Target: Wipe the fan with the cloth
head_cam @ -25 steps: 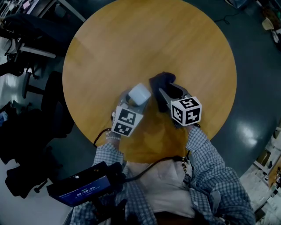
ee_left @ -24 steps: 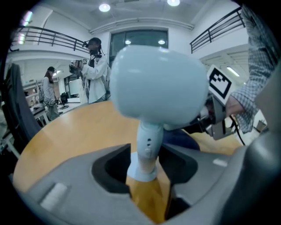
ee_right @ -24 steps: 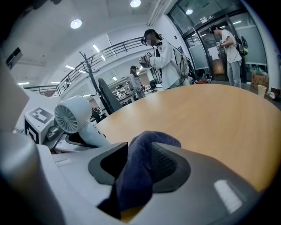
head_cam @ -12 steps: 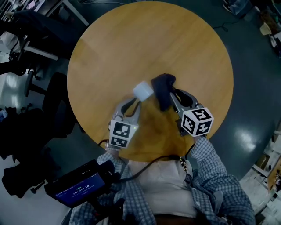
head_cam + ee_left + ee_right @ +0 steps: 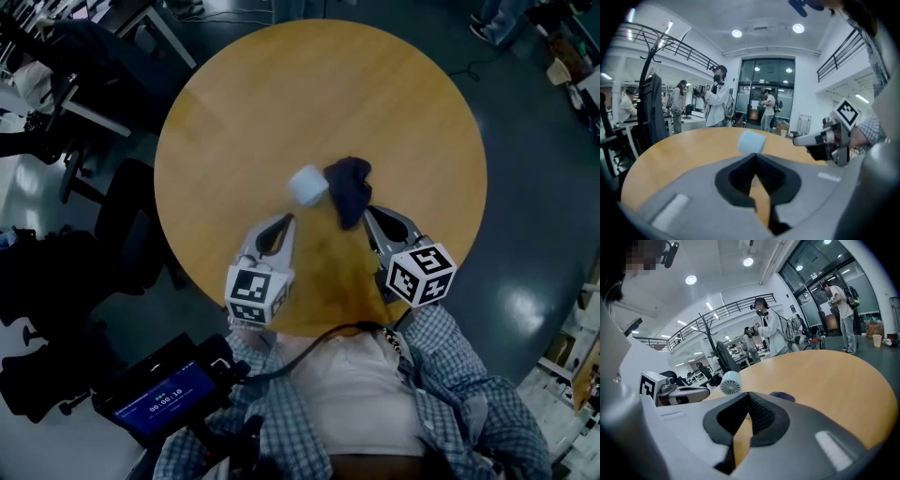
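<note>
Left gripper (image 5: 287, 221) and right gripper (image 5: 369, 213) jaws had just closed, empty, short of fan (image 5: 307, 185) and cloth (image 5: 349, 187); shut jaws might nudge the fan rolling.

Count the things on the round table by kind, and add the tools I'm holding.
fan: 1
cloth: 1
tools: 2, the left tool and the right tool, both just closed and empty
Total: 4
</note>
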`<state>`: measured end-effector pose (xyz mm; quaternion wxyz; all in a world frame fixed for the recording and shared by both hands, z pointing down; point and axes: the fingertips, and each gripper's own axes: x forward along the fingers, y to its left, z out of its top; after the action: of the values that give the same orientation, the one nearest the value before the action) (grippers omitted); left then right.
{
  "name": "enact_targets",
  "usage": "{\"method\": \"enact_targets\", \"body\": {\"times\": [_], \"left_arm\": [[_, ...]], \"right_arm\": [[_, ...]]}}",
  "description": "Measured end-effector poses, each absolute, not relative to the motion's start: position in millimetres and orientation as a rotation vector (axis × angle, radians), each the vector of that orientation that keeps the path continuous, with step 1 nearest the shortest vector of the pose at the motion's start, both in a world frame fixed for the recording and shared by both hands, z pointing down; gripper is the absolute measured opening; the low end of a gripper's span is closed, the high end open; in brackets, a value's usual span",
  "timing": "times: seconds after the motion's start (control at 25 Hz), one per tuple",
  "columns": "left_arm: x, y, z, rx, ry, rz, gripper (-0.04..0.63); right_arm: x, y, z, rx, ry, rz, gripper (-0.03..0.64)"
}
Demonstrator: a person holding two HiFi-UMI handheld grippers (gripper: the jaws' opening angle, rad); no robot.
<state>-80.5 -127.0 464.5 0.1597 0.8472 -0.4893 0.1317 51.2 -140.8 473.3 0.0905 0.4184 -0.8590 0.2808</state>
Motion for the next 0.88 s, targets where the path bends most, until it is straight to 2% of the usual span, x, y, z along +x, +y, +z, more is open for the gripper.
{"method": "enact_targets", "body": {"times": [0.24,0.88], "left_arm": [[-79,-102,454,2.406,-1.399,0.279,-0.002],[-64,-100,436,2.522,-1.292,0.279,-0.001]], "right_arm": [[35,-125,450,1.16,-2.622,0.757,-0.003],[27,-116,435,1.006,-2.749,0.658,0.002]]}}
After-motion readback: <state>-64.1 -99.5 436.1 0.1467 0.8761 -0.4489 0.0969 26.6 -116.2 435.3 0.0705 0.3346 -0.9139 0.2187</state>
